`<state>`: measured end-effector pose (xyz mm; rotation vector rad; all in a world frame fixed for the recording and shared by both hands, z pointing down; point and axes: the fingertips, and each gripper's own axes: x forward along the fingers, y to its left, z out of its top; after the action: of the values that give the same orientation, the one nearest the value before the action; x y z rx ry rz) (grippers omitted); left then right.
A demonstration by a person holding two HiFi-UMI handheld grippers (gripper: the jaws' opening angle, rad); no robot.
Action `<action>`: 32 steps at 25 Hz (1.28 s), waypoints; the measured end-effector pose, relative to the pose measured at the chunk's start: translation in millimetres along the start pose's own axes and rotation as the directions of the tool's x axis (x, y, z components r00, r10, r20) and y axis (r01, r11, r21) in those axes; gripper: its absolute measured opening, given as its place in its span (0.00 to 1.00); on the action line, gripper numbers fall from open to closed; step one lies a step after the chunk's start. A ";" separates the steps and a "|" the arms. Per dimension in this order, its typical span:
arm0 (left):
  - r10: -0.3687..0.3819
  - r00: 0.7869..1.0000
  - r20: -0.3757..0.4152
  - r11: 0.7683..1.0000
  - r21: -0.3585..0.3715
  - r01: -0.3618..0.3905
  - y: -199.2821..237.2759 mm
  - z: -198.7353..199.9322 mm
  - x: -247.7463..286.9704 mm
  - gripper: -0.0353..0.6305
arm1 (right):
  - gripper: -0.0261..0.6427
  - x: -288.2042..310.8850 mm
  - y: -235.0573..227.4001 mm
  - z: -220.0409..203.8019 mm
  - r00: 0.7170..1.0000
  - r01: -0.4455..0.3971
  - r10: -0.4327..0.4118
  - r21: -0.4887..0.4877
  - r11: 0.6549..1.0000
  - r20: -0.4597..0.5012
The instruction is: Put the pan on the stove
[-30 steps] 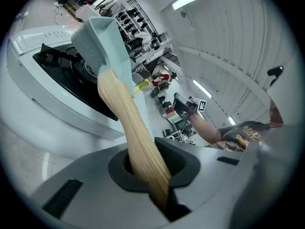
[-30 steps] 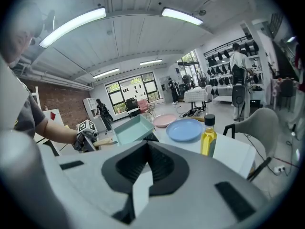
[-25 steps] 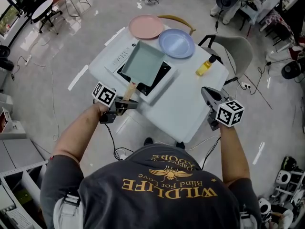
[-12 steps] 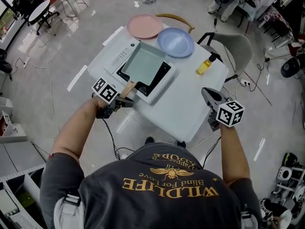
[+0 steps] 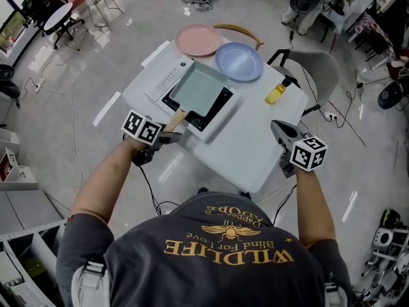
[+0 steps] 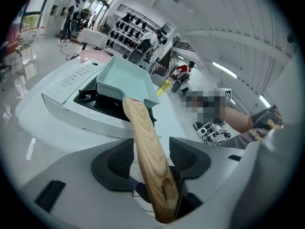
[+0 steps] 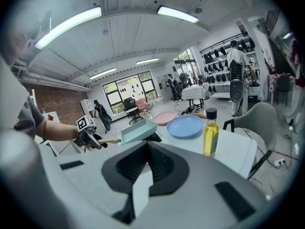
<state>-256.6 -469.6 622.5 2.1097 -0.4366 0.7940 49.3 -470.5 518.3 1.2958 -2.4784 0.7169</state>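
Note:
A pale green square pan [image 5: 198,88] sits on the black cooktop of the white stove [image 5: 217,107], its wooden handle [image 5: 174,121] pointing toward me. My left gripper [image 5: 167,136] is at the handle's end. In the left gripper view the handle [image 6: 145,142] lies between the opening jaws, with a gap to each pad; the pan [image 6: 125,80] rests level on the stove [image 6: 90,99]. My right gripper [image 5: 276,128] hovers over the table's near right corner, shut and empty. The right gripper view shows its jaws [image 7: 148,149] closed and the pan [image 7: 138,130] beyond.
A pink plate [image 5: 197,39] and a blue plate [image 5: 239,61] lie at the far side of the white table [image 5: 249,146]. A yellow oil bottle [image 5: 277,92] stands at the right edge. A grey chair [image 5: 313,66] stands past the table's right corner.
The left gripper's jaws have spread apart from the wooden handle. The pan stays on the stove. The right gripper has hardly moved.

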 end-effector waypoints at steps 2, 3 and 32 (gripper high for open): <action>0.022 0.999 0.034 1.000 -0.004 -0.022 -0.3 -0.3 -5.6 0.44 | 0.04 -0.1 2.9 2.1 1.000 -0.002 0.002 -0.005 1.000 0.001; 0.036 0.998 0.055 0.999 -0.005 -0.036 -0.2 0.4 -8.8 0.47 | 0.04 -0.5 4.1 3.3 1.000 -0.003 0.003 -0.008 1.000 0.002; 0.212 0.647 0.732 0.894 0.122 -0.432 -185.8 119.3 -98.5 0.44 | 0.04 -85.2 -1.9 60.4 0.987 -0.114 0.132 -0.190 0.975 0.088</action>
<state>-181.5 -449.6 393.6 2.6200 -1.2136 0.1841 99.8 -444.3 430.6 1.1461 -2.6519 0.4439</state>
